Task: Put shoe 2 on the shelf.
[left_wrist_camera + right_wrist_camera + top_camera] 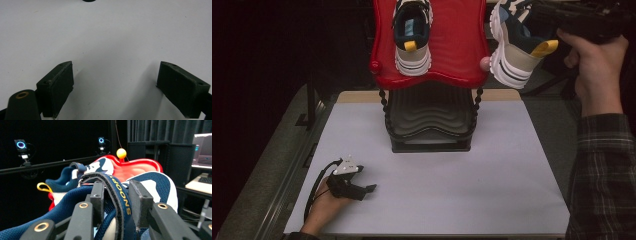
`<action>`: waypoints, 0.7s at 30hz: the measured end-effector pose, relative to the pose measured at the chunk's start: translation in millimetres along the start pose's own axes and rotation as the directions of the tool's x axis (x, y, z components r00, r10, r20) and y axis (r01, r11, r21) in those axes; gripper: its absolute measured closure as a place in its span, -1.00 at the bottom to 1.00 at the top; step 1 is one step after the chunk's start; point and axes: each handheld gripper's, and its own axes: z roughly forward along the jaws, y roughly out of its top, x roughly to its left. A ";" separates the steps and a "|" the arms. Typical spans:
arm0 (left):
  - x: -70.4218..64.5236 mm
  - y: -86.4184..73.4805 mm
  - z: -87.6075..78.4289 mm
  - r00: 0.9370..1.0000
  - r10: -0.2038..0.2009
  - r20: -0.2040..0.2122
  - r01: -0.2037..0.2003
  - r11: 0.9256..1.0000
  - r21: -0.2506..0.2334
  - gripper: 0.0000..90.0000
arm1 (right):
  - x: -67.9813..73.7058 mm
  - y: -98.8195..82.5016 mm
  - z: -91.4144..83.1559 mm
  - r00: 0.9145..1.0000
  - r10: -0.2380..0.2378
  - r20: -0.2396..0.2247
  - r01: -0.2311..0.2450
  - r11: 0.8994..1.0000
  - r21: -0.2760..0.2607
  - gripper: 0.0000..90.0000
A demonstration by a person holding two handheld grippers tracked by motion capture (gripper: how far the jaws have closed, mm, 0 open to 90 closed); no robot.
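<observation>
- High view: the right gripper (539, 17), upper right, holds a sneaker (515, 50) in the air beside the red tray (457, 55); a second sneaker (412, 37) sits on it.
- Left gripper view: the left gripper (115, 86) — jaws wide apart — rests over the bare table (112, 37).
- Right gripper view: jaws clamped on the sneaker's strap (118, 195), centre frame.

Three cameras, as we see them

Ours overhead faces forward-down on the worktop (437, 200); one hugs that surface; another peers level, sharing the red shelf (457, 55) with the overhead.
</observation>
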 end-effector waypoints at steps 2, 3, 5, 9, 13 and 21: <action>0.1 0.1 -0.1 1.000 0.001 0.000 -0.001 1.000 0.002 -0.71 | 1.5 5.1 8.0 1.000 -0.005 -0.010 0.004 1.000 -0.002 0.47; 0.0 0.1 0.1 1.000 -0.001 0.000 0.001 1.000 0.000 -0.71 | 1.9 7.1 12.8 1.000 -0.007 -0.015 0.007 1.000 -0.006 0.47; 0.1 0.1 0.1 1.000 -0.001 0.000 0.001 1.000 0.000 -0.71 | 2.1 10.7 24.8 0.999 -0.013 -0.031 0.012 1.000 -0.005 0.47; 0.2 0.1 0.0 1.000 0.000 0.001 0.000 1.000 0.001 -0.71 | 3.1 16.9 45.8 0.999 -0.020 -0.051 0.020 1.000 0.010 0.47; 0.0 0.1 -0.2 1.000 0.000 0.001 0.000 1.000 0.002 -0.71 | 4.9 23.1 65.9 0.998 -0.039 -0.059 0.040 0.999 0.021 0.47; 0.0 0.1 -0.2 1.000 0.000 0.000 0.000 1.000 0.002 -0.71 | 2.5 23.4 102.8 0.997 -0.057 -0.058 0.059 0.998 0.037 0.47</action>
